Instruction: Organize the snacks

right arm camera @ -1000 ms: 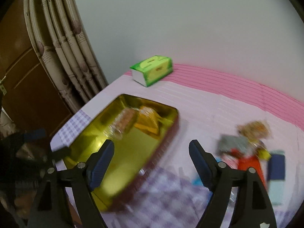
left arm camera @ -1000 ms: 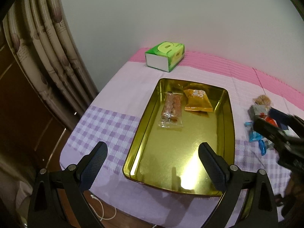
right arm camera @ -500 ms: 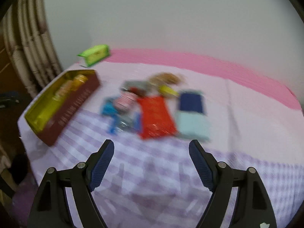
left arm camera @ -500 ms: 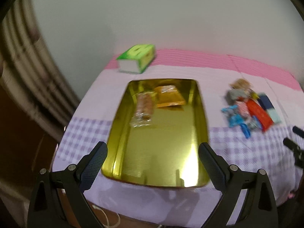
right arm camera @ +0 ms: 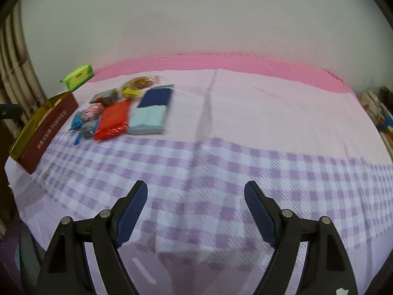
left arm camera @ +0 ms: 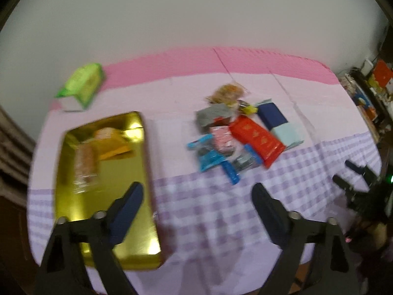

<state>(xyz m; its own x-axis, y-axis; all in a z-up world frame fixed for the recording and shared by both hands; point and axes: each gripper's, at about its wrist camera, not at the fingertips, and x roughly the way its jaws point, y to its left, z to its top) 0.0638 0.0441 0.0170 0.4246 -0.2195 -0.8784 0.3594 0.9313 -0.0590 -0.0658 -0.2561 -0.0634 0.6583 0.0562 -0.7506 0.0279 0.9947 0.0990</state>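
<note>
One gold tray (left arm camera: 137,223) holds two snack packets (left arm camera: 86,164), one green tissue box (left arm camera: 82,87) sits at the table's far left corner, and about ten loose snacks (left arm camera: 235,135) (blurred, count uncertain) lie mid-table.

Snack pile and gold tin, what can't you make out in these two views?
- Small wrappers in the snack pile: print unreadable, motion blur, both views.
- Gold tin contents: right wrist view, near wall hides them; left wrist view, smeared.
- Green box: label blurred.
- Right tongs: left wrist view, dark at the edge.
</note>
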